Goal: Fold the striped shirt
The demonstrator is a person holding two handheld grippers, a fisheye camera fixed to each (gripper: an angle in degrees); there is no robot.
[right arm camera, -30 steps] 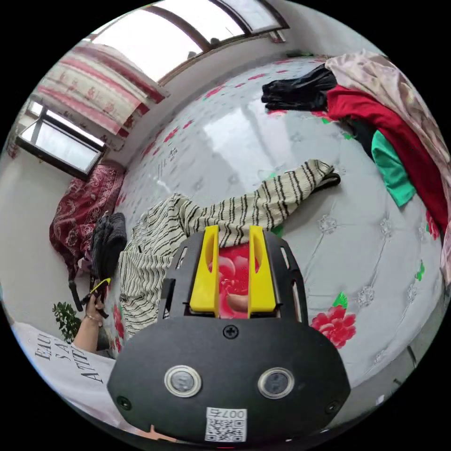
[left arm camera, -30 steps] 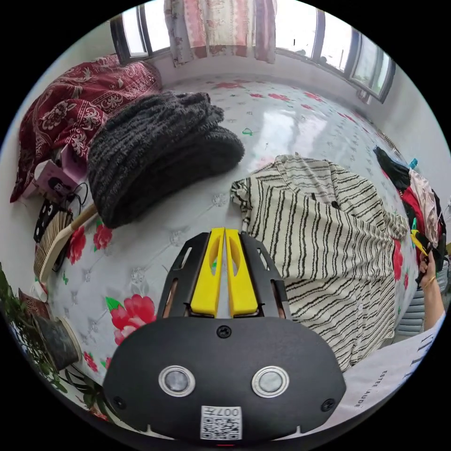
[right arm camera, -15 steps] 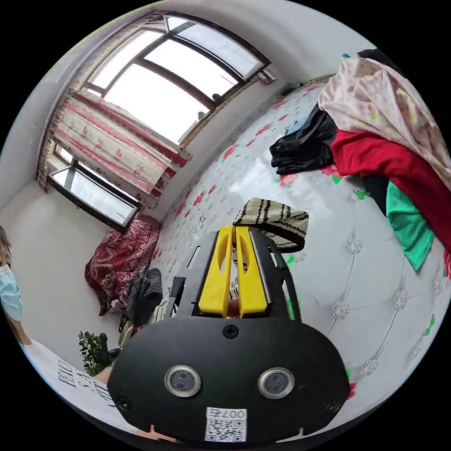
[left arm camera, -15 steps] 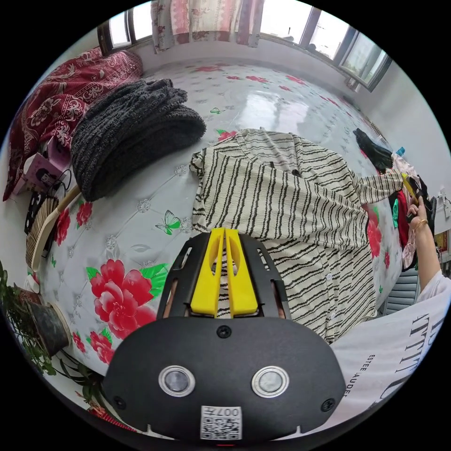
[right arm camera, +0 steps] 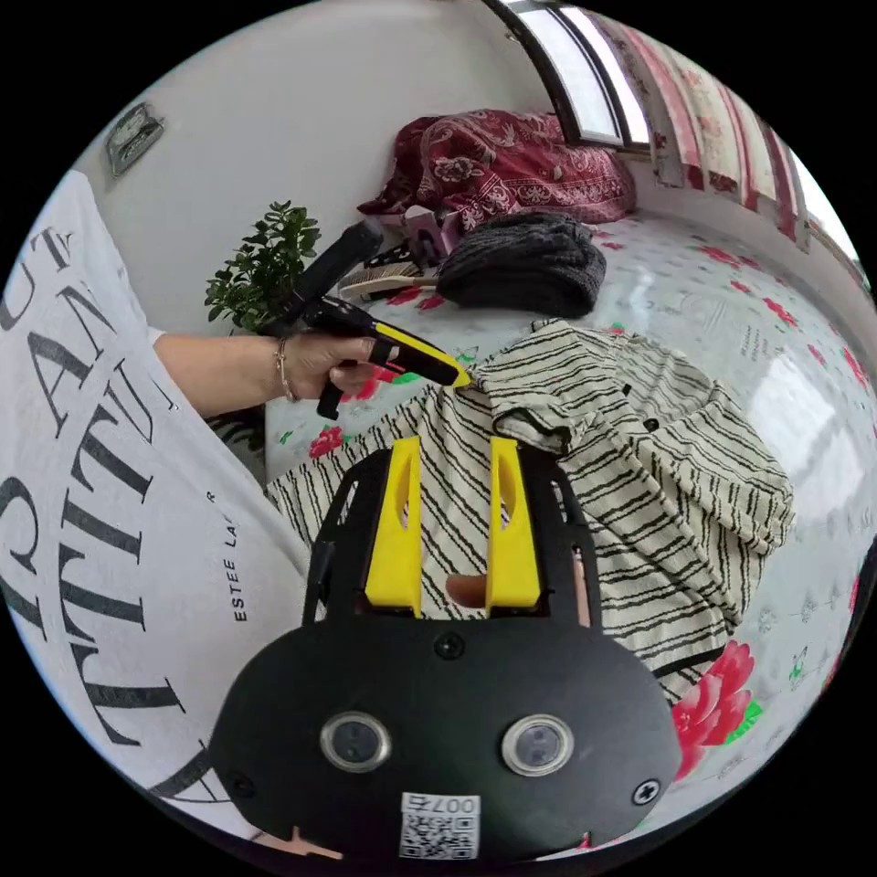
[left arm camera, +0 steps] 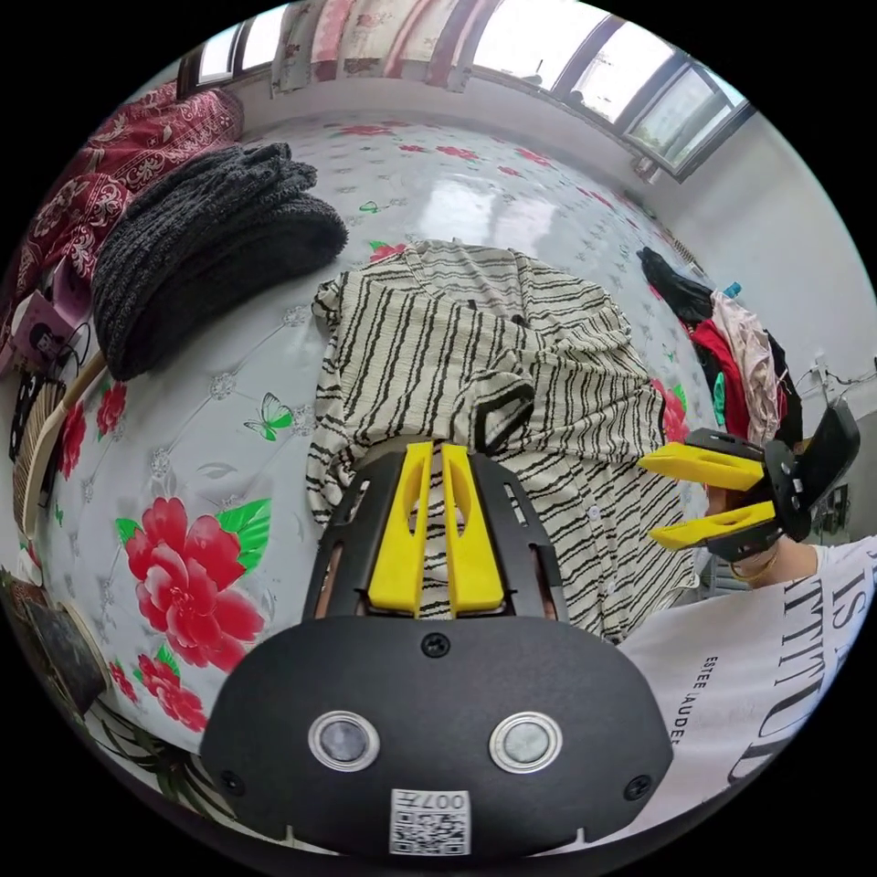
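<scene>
On the flowered bed (left arm camera: 228, 457), the striped shirt (left arm camera: 548, 393) lies past the left gripper (left arm camera: 437, 454), fingers pinching its fabric; right gripper (left arm camera: 708, 498) fingers apart. Beyond, a grey knit (left arm camera: 201, 247).

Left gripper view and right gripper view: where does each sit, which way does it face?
Left gripper view: rides the left gripper, looks across the bed toward the windows; striped shirt ahead, the open right gripper and a white T-shirt at its side.
Right gripper view: rides the right gripper, faces back over the shirt toward the plant and wall; the person's hand holds the left gripper at the shirt.
Shared: striped shirt, grey knit, red quilt.
</scene>
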